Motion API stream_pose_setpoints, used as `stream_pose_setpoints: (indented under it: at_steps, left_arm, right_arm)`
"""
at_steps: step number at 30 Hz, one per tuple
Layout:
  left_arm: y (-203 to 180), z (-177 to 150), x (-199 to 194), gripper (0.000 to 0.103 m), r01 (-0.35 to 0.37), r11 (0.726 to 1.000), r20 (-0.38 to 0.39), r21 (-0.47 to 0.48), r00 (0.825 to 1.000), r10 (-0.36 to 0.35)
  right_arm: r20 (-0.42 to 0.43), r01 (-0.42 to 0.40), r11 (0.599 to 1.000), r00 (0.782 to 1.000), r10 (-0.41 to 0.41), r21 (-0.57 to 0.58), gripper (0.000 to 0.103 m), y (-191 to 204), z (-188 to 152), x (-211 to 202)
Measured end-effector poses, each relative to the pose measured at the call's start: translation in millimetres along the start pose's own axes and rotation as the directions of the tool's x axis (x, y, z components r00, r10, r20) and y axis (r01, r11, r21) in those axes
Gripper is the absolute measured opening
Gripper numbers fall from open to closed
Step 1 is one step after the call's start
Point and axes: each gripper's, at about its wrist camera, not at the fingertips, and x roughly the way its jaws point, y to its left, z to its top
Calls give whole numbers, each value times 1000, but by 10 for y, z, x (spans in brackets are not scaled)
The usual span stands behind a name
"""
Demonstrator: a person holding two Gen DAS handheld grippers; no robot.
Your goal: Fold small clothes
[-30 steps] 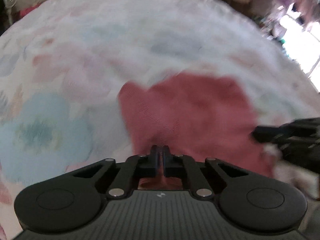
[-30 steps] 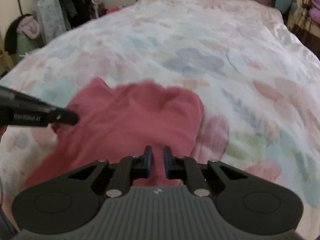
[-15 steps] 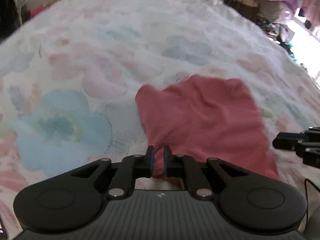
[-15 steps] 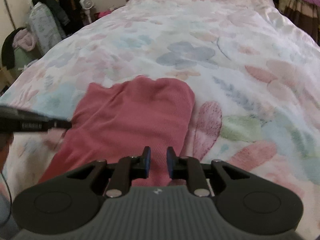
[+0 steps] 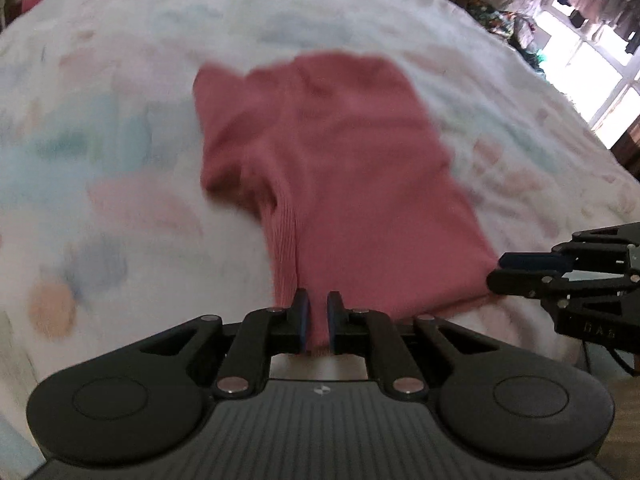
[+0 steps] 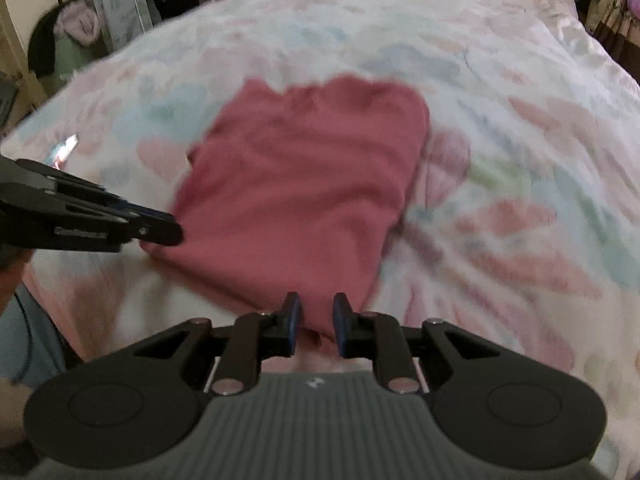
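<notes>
The left gripper (image 5: 317,316) pinches the near left corner of the pink garment (image 5: 340,184), the ribbed hem caught between its narrowly parted fingers. The garment lies spread ahead of both grippers on the floral bedspread (image 6: 500,92). The right gripper (image 6: 313,317) holds the near right corner; its fingers stand a little wider, having opened slightly within the last second, cloth between them

A floral bedspread (image 6: 500,92) fills the room; a bright window (image 5: 600,76) and, seemingly, hanging clothes (image 6: 116,4) flank it.
</notes>
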Motion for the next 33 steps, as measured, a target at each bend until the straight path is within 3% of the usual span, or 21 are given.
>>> stream_pose_setpoints:
  at_steps: [5,7,12,15,16,19,20,23,24,26,28,31,32,33]
  left_arm:
    - [136,-186,175,17,19,998,-8,-54,1000,-20]
    - [213,-231,153,17,37,996,2,-81,999,-37]
    - [128,-134,25,17,16,1000,-1,-19,1000,-16]
    - [66,-32,-179,19,-5,1000,20,17,1000,4]
    - [42,2,-274,19,-13,1000,48,25,999,11]
    - [-23,129,-725,37,-61,996,174,69,984,48]
    - [-56,186,-861,42,-92,992,211,81,975,73]
    - [-231,384,-1268,58,-194,974,328,112,933,148]
    - [-285,439,-1398,61,-224,968,372,116,913,167]
    - [-394,505,-1657,83,-270,957,466,106,864,193]
    - [-476,534,-1906,90,-296,952,535,78,818,210]
    - [-599,518,-2104,101,-329,944,608,-23,745,274]
    - [-636,497,-2130,103,-334,941,617,-56,729,295]
    - [-657,481,-2133,103,-336,938,608,-79,729,313]
  right_arm:
    - [-82,21,1000,996,-21,6,15,-51,-312,371]
    - [-74,11,999,997,-8,45,16,-89,-412,438]
    - [-75,18,999,997,-16,26,15,-65,-344,359]
    - [-84,7,999,996,-4,35,22,-74,-250,215]
    - [-81,4,999,997,-1,36,30,-61,-194,136]
    - [-15,8,999,1000,-8,34,47,-78,21,-244]
    - [15,9,999,1000,-10,33,56,-89,96,-379]
    - [130,36,999,991,-40,30,69,-61,321,-841]
    - [166,47,999,985,-51,27,75,-42,387,-979]
    - [243,96,995,965,-100,31,80,5,544,-1239]
    - [320,152,988,934,-157,42,82,102,638,-1483]
    - [410,164,982,893,-187,90,82,210,683,-1772]
    - [431,162,980,881,-195,113,82,251,673,-1836]
    - [440,171,977,873,-211,130,82,303,658,-1882]
